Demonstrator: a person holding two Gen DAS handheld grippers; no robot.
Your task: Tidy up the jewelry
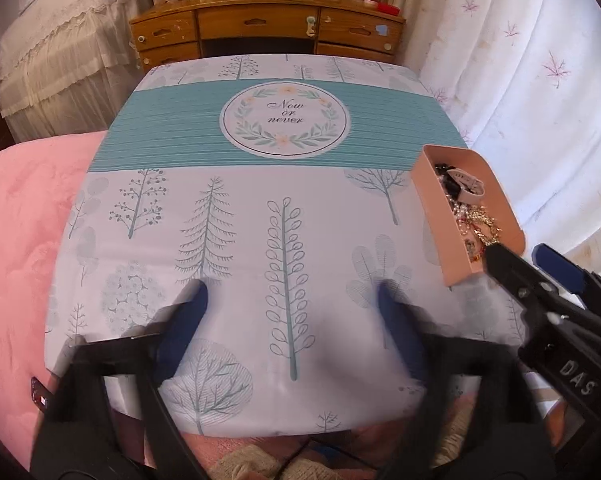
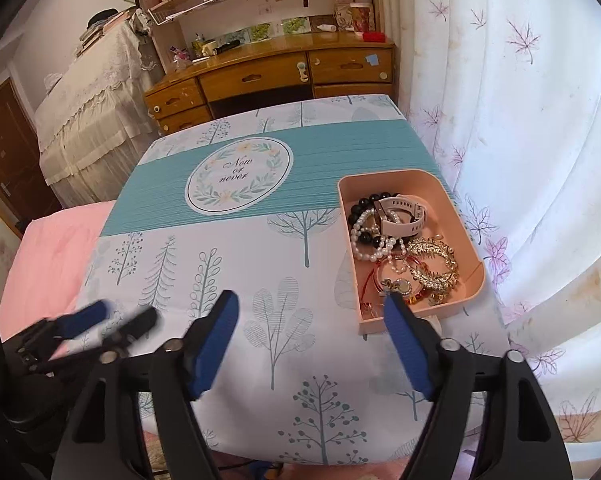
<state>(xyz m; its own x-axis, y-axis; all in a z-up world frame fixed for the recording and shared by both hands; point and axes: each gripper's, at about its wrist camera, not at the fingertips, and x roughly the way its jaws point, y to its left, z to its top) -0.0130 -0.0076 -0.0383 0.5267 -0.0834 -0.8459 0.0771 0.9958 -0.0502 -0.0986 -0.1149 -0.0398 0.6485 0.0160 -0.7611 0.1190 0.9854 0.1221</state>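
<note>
Jewelry heaped in the pink tray (image 2: 470, 216), both grippers spread and holding nothing

The tray sits at the right edge of the tree-print tablecloth (image 2: 236, 264), and in it lie a pink-strapped watch (image 2: 400, 212), a black bead bracelet (image 2: 362, 216), a pearl bracelet (image 2: 374, 248), a gold leaf bangle (image 2: 436, 264) and a red cord bracelet (image 2: 384, 280), tangled over one another. The right gripper (image 2: 312, 316) hovers at the tray's near end; the left gripper (image 1: 292, 300) hangs over bare cloth to the left. This fits either pieces just gathered or a pile awaiting sorting. Any pick would go best on the watch lying on top, gripped across its strap, so the looped strands beneath do not drag along
</note>
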